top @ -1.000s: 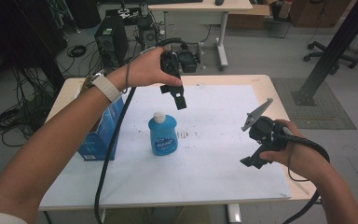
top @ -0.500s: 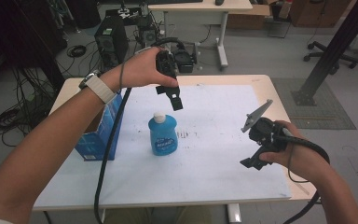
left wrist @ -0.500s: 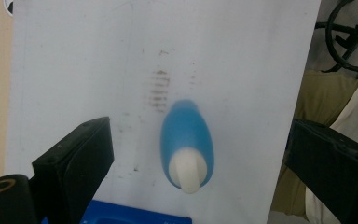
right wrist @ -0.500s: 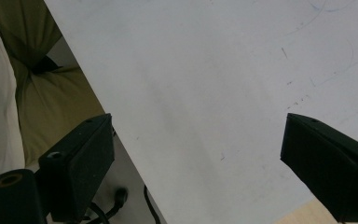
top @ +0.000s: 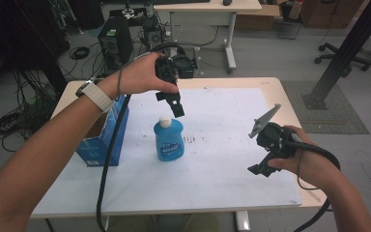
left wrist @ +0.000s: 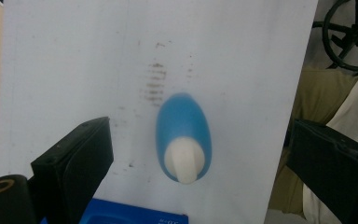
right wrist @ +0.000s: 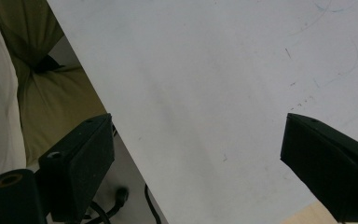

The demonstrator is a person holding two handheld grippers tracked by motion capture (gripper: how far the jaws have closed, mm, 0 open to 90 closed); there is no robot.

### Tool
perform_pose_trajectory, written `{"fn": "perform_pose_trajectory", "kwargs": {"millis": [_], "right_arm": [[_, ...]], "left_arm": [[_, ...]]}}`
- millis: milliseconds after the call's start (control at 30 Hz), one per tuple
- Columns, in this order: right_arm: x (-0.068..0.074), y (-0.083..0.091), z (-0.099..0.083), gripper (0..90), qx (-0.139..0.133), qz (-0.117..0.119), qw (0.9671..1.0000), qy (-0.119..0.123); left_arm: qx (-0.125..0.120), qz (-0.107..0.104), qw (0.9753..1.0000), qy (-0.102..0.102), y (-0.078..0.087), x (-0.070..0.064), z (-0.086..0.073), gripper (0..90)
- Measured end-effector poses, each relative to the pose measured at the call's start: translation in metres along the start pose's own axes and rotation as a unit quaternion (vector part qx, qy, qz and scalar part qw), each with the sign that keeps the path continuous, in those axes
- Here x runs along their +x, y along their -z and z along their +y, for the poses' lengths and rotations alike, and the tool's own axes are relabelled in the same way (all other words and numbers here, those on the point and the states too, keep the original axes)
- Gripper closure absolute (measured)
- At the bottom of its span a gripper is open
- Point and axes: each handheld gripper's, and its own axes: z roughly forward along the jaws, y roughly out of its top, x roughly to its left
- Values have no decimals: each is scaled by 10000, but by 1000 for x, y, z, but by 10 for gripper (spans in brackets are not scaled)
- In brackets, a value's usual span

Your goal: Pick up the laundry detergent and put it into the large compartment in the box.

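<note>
My left tool (top: 175,104) hangs wide open, empty, above the bottle (top: 168,140); descending off-centre, I'd tip it. Right tool (top: 262,159) idles open, empty.

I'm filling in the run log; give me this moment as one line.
left gripper: open, above blue plastic bottle with white cap | right gripper: open, over white table sheet | bottle: upright, untouched

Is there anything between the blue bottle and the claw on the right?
No. In the high view, just bare white sheet lies between the bottle and the right claw.
</note>
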Motion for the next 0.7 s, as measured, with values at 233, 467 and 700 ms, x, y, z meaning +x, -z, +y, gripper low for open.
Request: {"fn": "perform_pose_trajectory", "kwargs": {"millis": [233, 467, 700], "right_arm": [[1, -1, 0, 97, 4, 10, 10000, 6], [0, -2, 0, 97, 6, 10, 10000, -2], [0, -2, 1, 97, 11, 14, 10000, 1]], "left_arm": [[45, 2, 10000, 30, -5, 0, -6, 74], [16, -31, 10000, 73, -9, 0, -12, 71], [63, -52, 9999, 74, -17, 0, -17, 70]]}}
